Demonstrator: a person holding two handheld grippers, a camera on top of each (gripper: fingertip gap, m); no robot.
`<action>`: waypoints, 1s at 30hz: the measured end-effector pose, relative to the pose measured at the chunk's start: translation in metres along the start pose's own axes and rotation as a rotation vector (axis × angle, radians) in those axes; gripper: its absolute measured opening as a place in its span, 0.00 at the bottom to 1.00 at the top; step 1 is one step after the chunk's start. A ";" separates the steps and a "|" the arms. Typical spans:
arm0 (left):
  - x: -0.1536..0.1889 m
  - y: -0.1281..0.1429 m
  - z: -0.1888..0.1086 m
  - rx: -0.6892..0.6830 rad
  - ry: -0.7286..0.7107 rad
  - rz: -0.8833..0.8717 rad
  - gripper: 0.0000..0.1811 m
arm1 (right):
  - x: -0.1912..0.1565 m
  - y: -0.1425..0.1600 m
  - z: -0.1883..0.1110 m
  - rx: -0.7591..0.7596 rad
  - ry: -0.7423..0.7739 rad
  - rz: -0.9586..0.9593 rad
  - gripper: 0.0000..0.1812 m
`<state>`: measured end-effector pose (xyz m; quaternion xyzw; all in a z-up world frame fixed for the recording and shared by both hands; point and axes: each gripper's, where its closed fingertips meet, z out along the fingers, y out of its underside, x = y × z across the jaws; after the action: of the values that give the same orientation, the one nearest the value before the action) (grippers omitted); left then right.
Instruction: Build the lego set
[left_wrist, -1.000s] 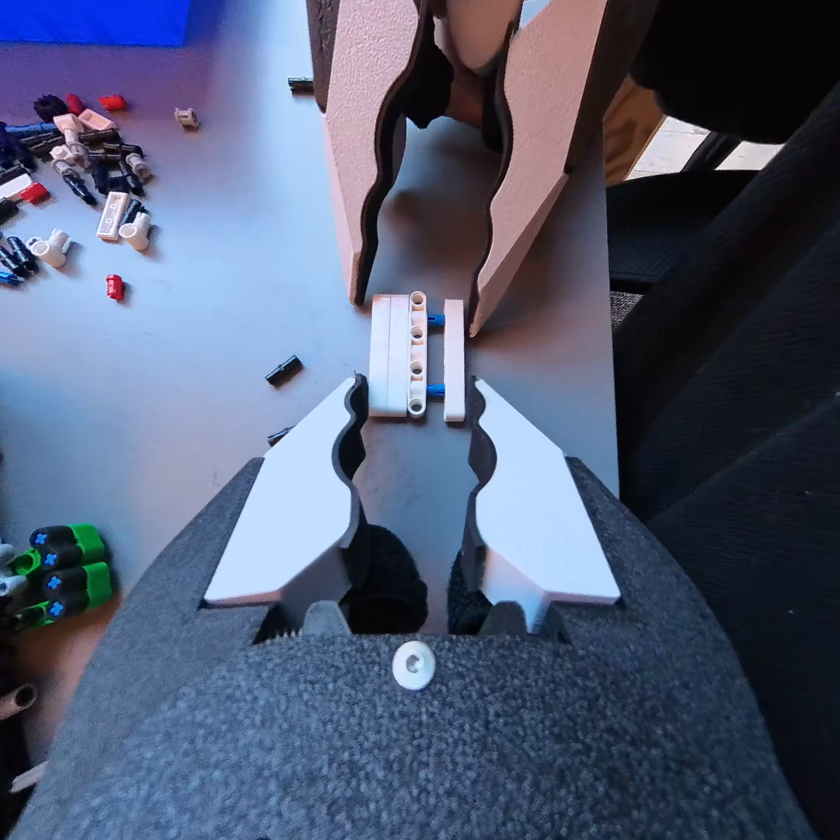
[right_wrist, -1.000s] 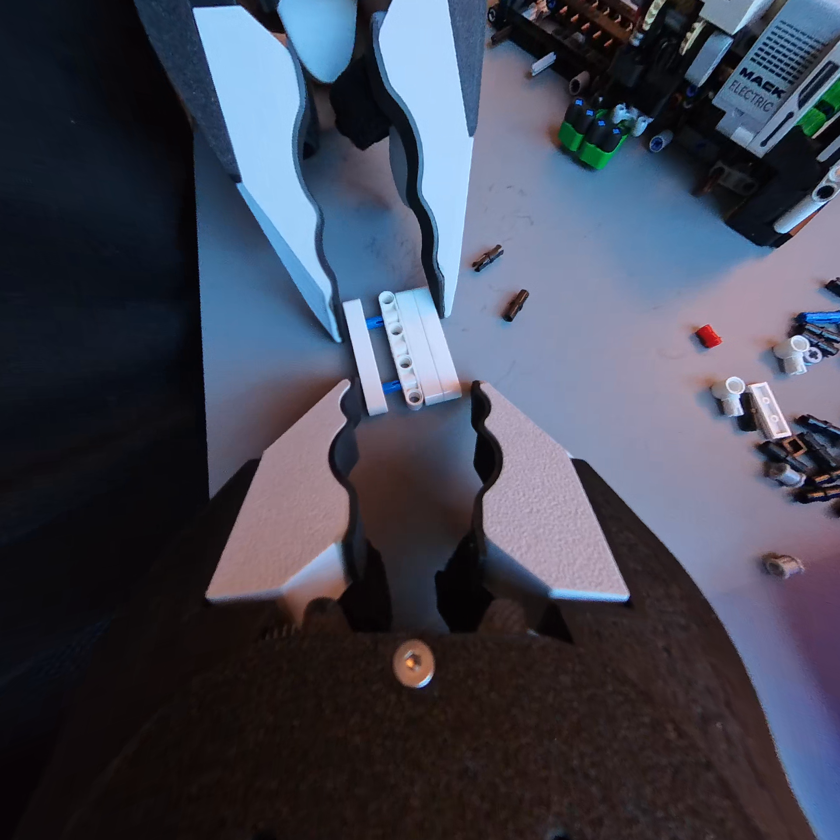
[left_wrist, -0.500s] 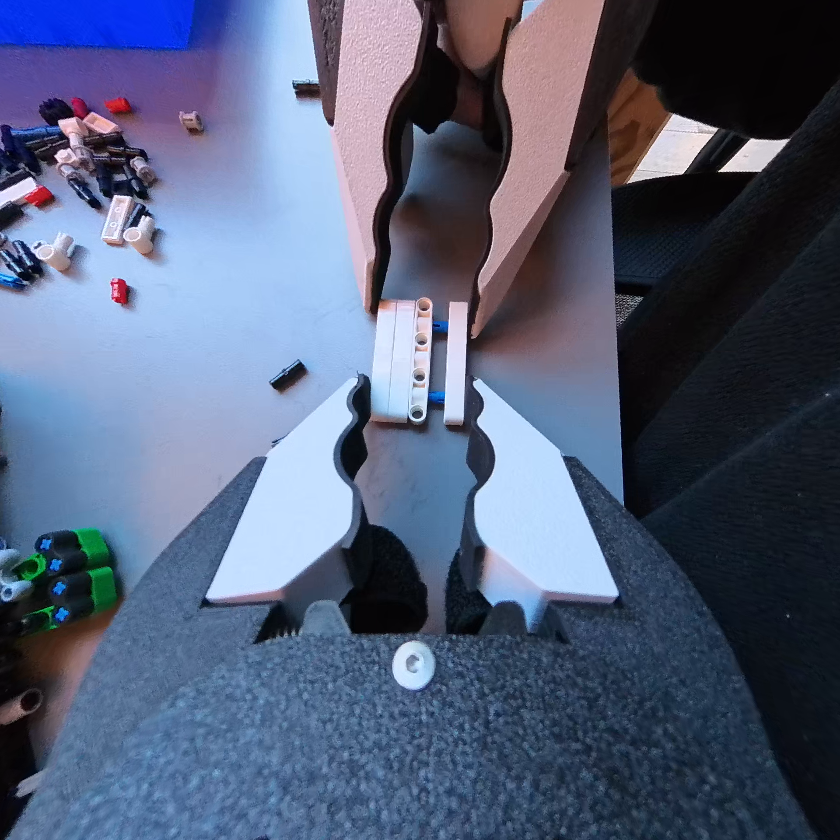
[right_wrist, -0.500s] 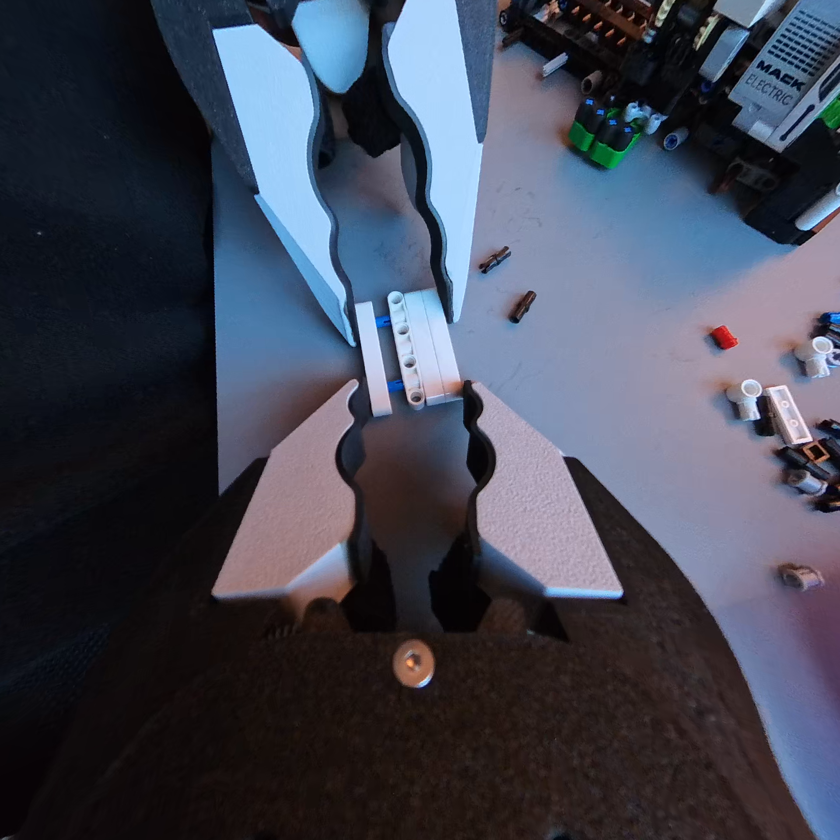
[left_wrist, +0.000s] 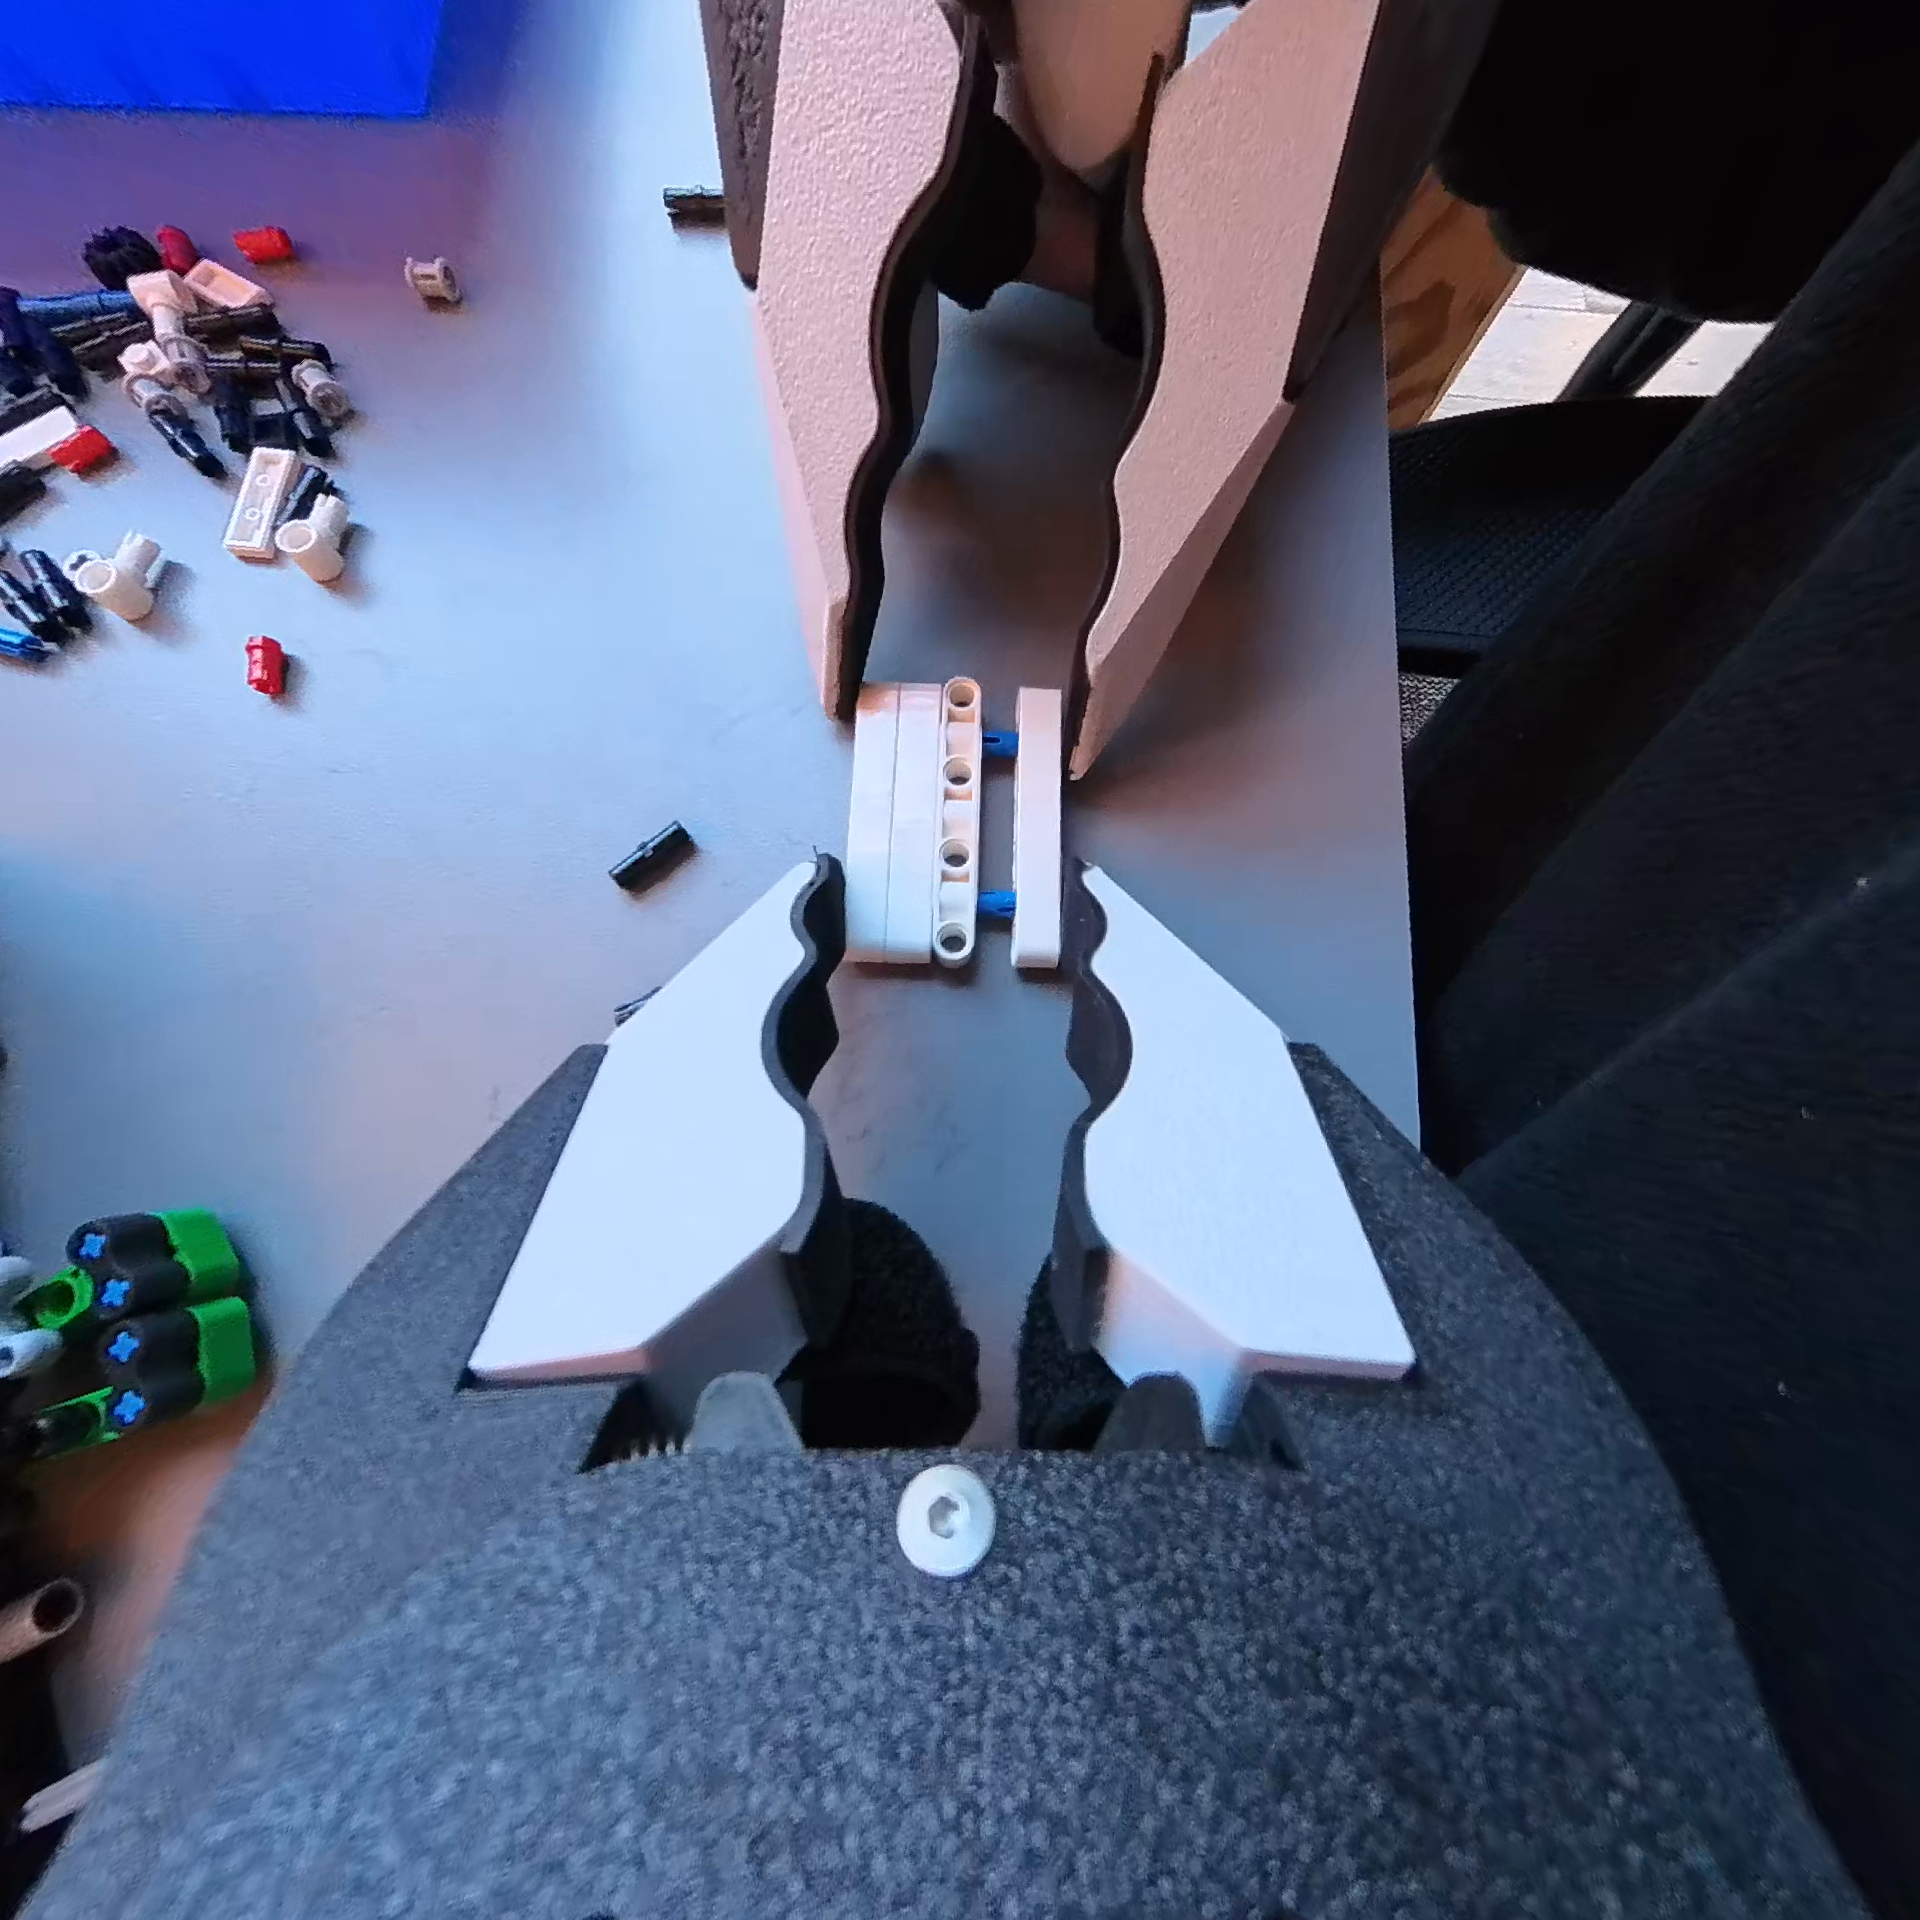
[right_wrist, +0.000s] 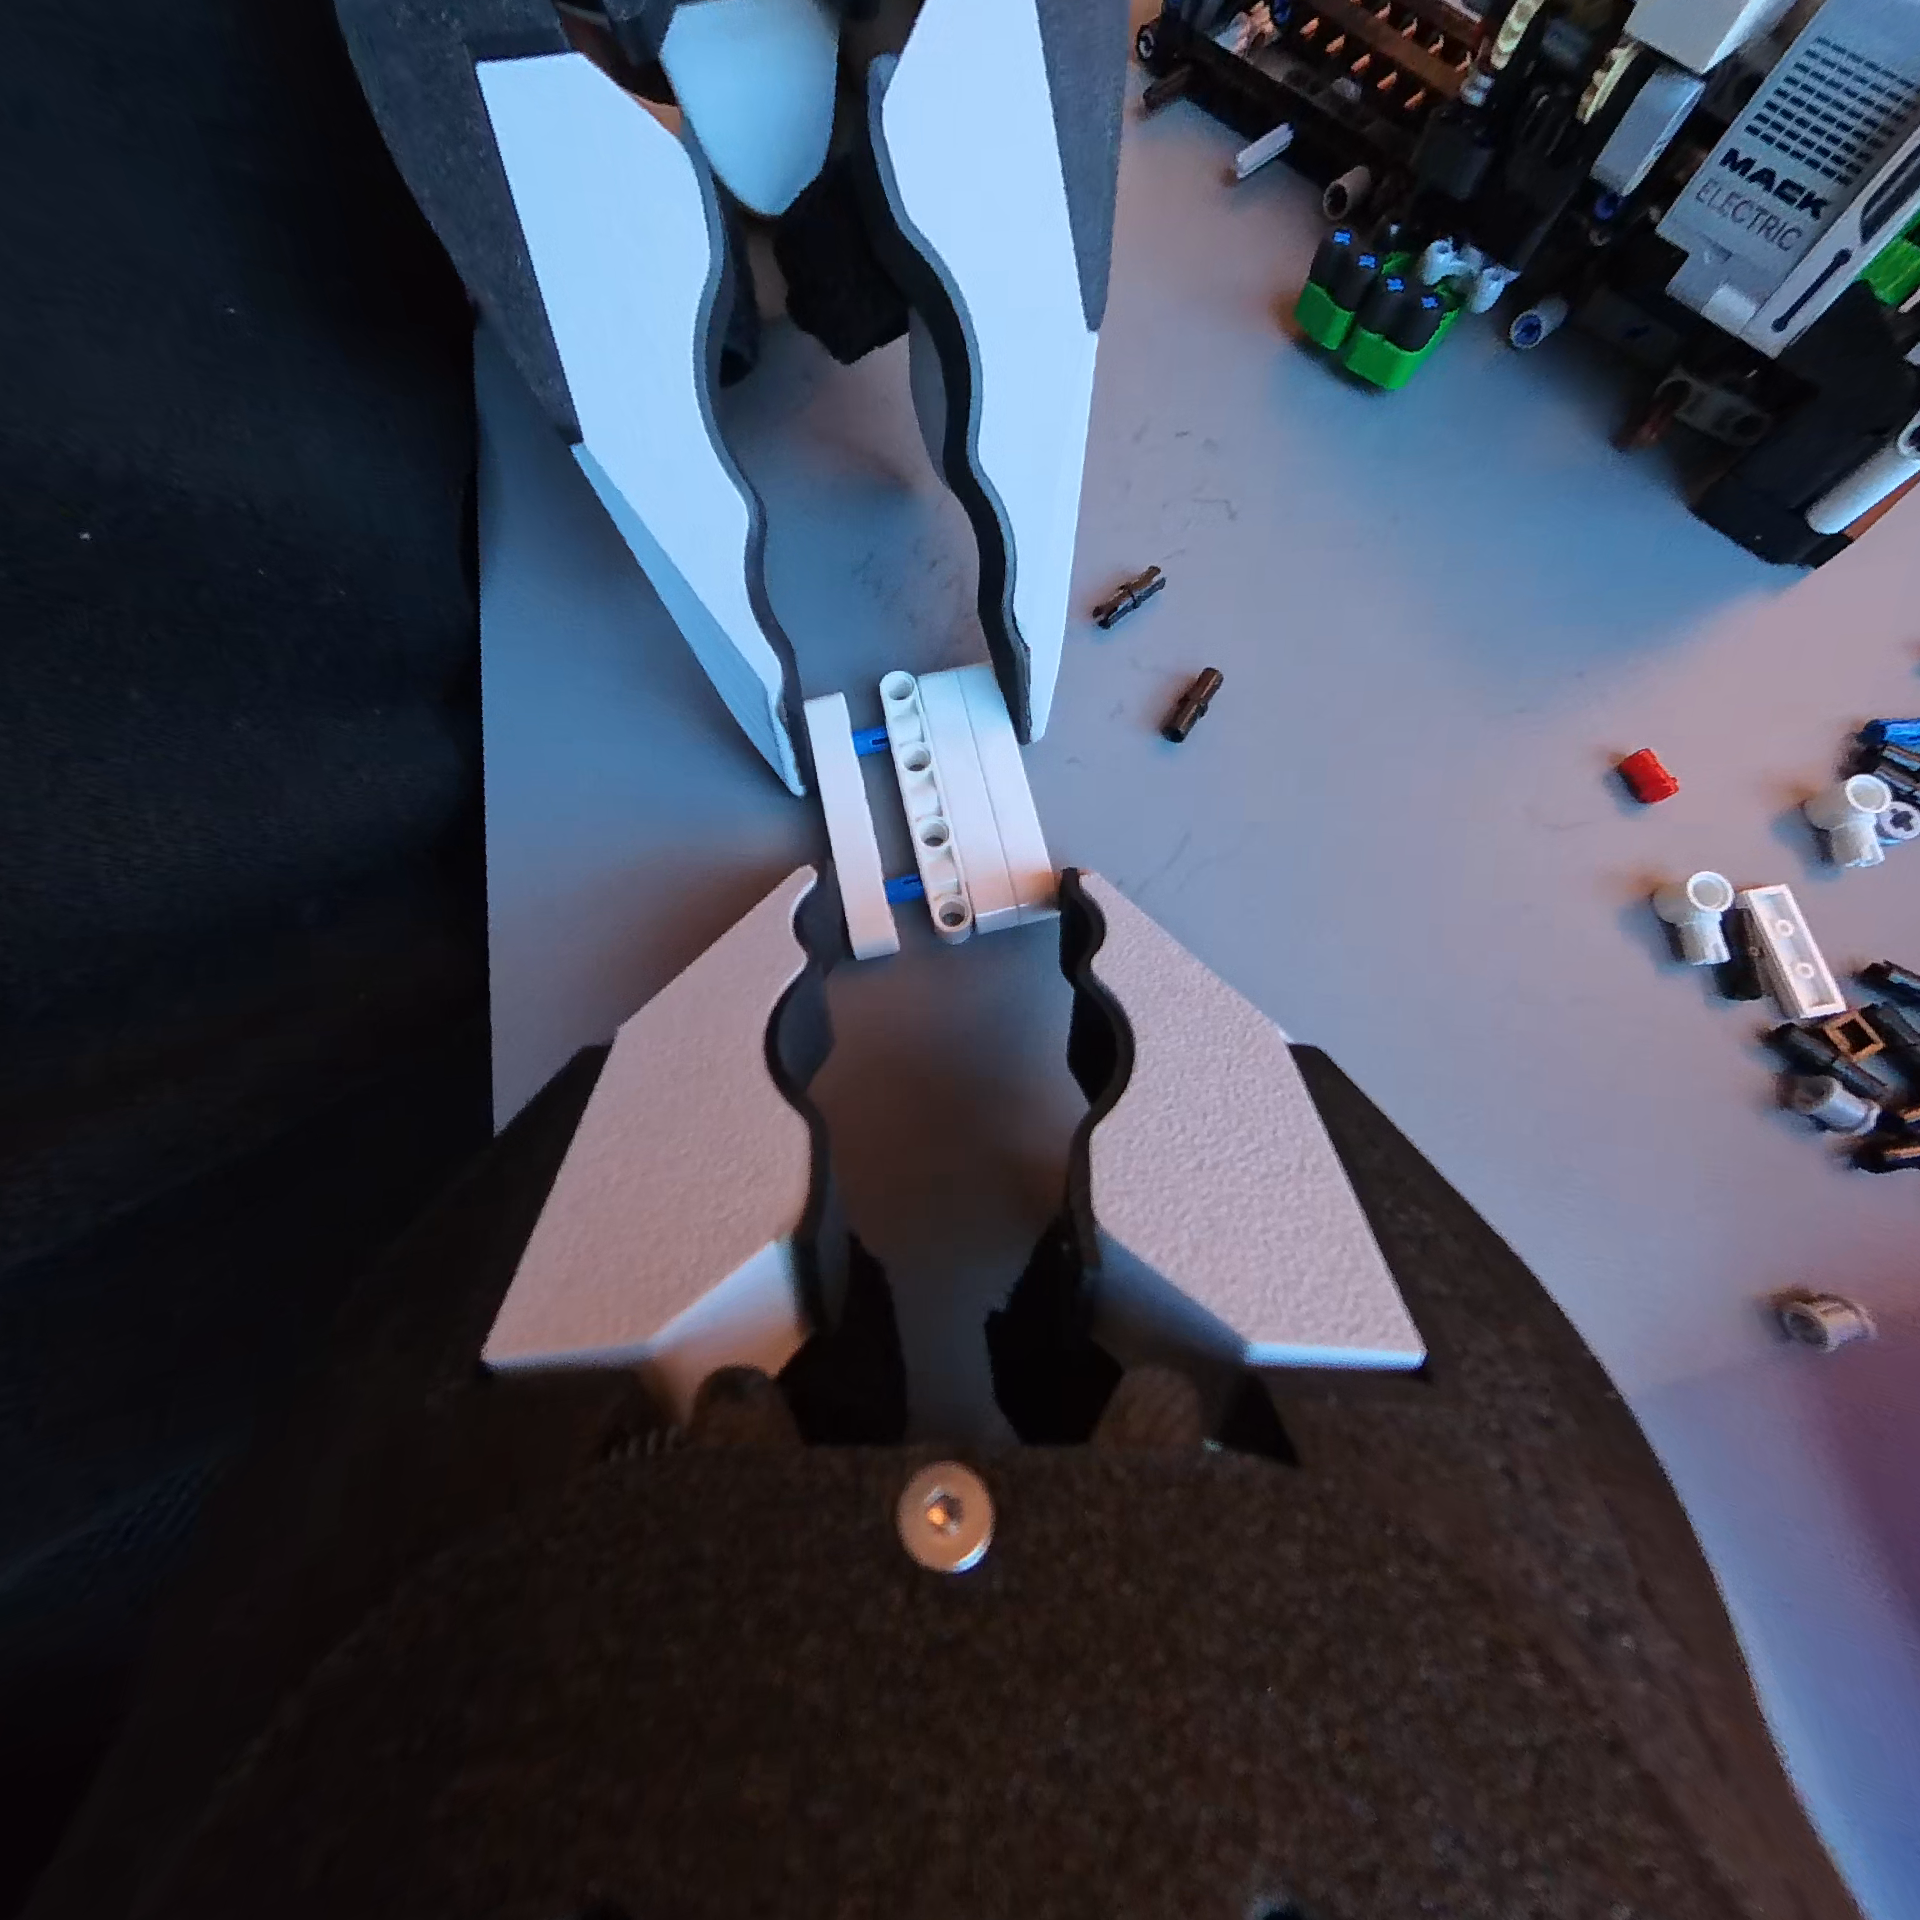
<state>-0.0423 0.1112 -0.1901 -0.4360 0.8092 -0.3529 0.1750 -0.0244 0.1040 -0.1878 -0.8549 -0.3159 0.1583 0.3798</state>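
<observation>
A white beam assembly (left_wrist: 940, 821) on blue pins (left_wrist: 997, 896) is bracketed end-to-end by the left gripper (left_wrist: 948, 902) and right gripper (right_wrist: 940, 902), both spread wide and empty; a squeeze seems called for to seat the separated beam (left_wrist: 1037, 826).

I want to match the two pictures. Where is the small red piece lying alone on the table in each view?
Left wrist view: red piece at left, above middle height.
Right wrist view: red piece at right, above middle height.
Shared landmark: white beam assembly, centre of both.
</observation>
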 end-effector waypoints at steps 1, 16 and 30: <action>0.000 0.000 0.000 0.001 0.002 0.001 0.22 | 0.000 0.000 0.000 0.000 0.003 -0.003 0.23; -0.001 0.000 0.000 0.007 -0.005 0.003 0.22 | 0.000 0.001 0.001 -0.003 0.012 -0.019 0.23; -0.001 0.001 0.000 0.023 0.020 0.004 0.22 | -0.002 0.000 0.001 -0.008 0.000 -0.021 0.24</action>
<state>-0.0421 0.1118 -0.1908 -0.4287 0.8078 -0.3659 0.1726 -0.0260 0.1029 -0.1884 -0.8530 -0.3254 0.1533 0.3781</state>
